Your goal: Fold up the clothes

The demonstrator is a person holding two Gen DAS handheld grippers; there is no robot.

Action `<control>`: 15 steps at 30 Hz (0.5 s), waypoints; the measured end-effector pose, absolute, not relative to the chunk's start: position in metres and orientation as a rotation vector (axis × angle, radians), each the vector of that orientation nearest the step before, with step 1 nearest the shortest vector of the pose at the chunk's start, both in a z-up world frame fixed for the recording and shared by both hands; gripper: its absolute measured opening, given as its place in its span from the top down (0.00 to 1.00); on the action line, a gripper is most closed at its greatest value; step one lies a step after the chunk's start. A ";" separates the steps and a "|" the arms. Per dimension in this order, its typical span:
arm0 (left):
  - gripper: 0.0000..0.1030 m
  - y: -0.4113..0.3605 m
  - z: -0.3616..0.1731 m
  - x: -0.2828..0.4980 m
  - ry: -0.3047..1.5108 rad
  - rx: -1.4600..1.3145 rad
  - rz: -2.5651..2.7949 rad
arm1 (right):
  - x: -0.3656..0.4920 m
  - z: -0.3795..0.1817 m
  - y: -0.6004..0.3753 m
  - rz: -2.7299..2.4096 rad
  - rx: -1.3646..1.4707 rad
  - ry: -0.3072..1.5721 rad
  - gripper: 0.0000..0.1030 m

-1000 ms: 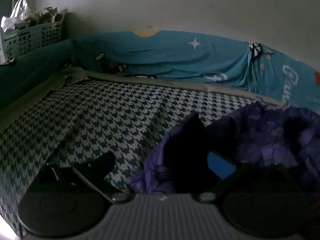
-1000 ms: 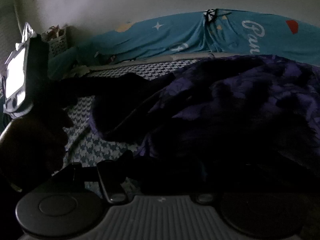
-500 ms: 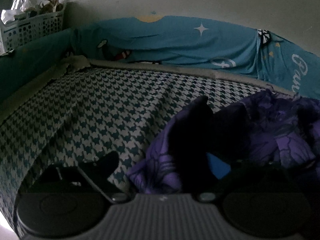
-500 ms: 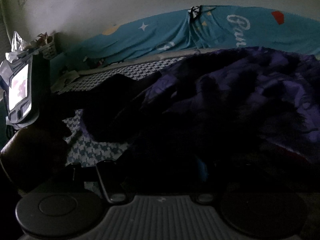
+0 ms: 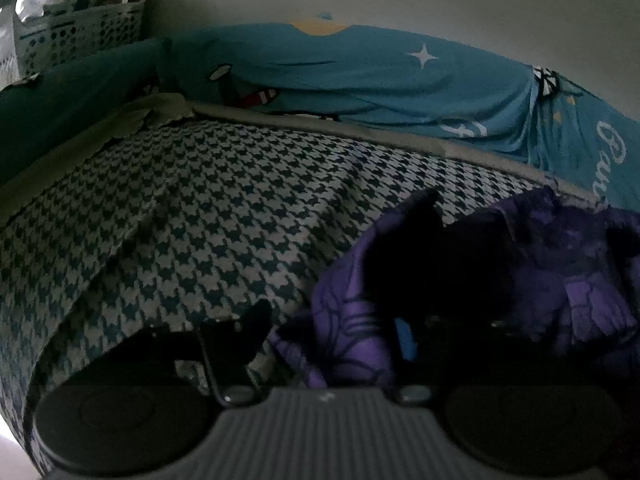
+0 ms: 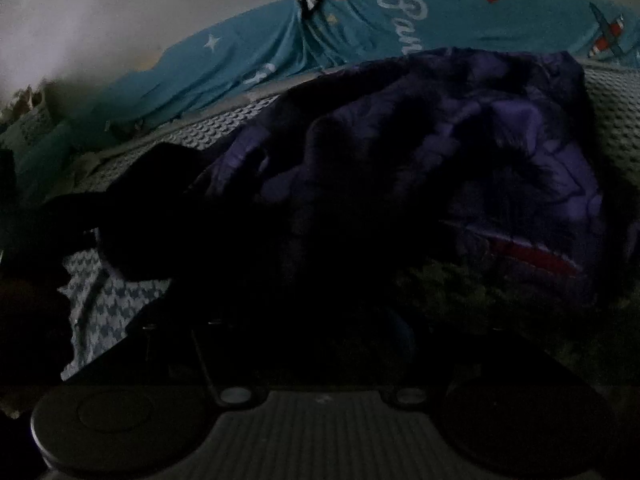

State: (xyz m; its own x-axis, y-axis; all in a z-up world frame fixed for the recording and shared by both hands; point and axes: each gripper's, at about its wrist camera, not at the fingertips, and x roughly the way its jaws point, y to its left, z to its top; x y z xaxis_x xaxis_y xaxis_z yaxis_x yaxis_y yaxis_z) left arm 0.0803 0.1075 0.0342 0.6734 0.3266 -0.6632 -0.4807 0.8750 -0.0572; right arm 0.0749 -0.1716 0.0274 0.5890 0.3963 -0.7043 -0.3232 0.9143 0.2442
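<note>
The purple printed garment (image 5: 520, 272) lies crumpled on the houndstooth bedsheet (image 5: 200, 220); the left gripper (image 5: 332, 340) is closing on its near edge — pads not yet pressing; the right gripper (image 6: 304, 332) is too dark to tell; judged step: taking hold; next, a firm pinch, then lift and spread.

White cursive lettering on the teal sheet (image 6: 400, 20) along the wall reads roughly "Bau", its remaining letters hidden behind the purple garment (image 6: 460, 152). No other text is legible.

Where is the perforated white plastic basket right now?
Left wrist view, top left corner: the perforated white plastic basket sits against the wall, above the teal cushion.
</note>
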 end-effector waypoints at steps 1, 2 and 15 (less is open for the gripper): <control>0.45 0.108 0.034 0.080 0.695 -0.241 0.460 | 0.074 0.027 -0.171 0.421 0.091 0.840 0.31; 0.45 0.109 0.034 0.080 0.696 -0.242 0.461 | 0.074 0.027 -0.170 0.422 0.087 0.837 0.29; 0.16 0.108 0.047 0.097 0.637 -0.260 0.422 | 0.064 0.022 -0.155 0.414 -0.014 0.802 0.24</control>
